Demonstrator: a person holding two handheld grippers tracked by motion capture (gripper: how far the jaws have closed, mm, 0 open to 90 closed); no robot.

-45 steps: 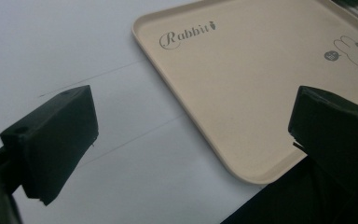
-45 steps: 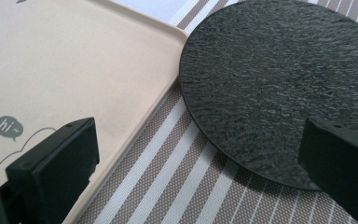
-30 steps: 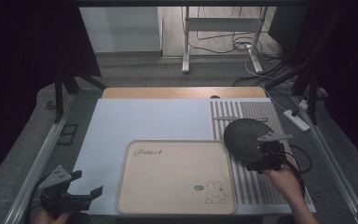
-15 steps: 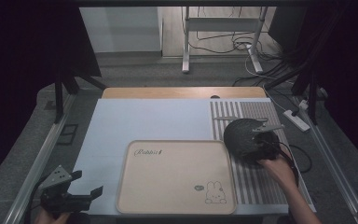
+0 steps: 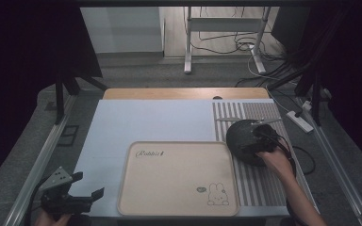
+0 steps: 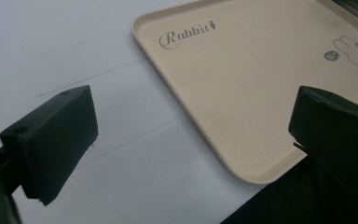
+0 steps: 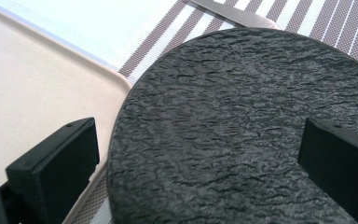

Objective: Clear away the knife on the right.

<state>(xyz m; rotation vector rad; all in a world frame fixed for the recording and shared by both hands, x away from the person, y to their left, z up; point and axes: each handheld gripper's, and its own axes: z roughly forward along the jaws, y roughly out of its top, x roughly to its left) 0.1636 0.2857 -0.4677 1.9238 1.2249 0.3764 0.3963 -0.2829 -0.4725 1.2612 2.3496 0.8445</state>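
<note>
Right hand-held gripper (image 5: 253, 141) advanced over plate (image 5: 239, 139).

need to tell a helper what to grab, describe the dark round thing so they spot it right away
Start at the beige rabbit tray at the table's near middle and look just right, onto the striped placemat. The black round plate lies there under the right gripper; its rough, wrinkled slate-like surface sets it apart from the smooth tray.
</note>
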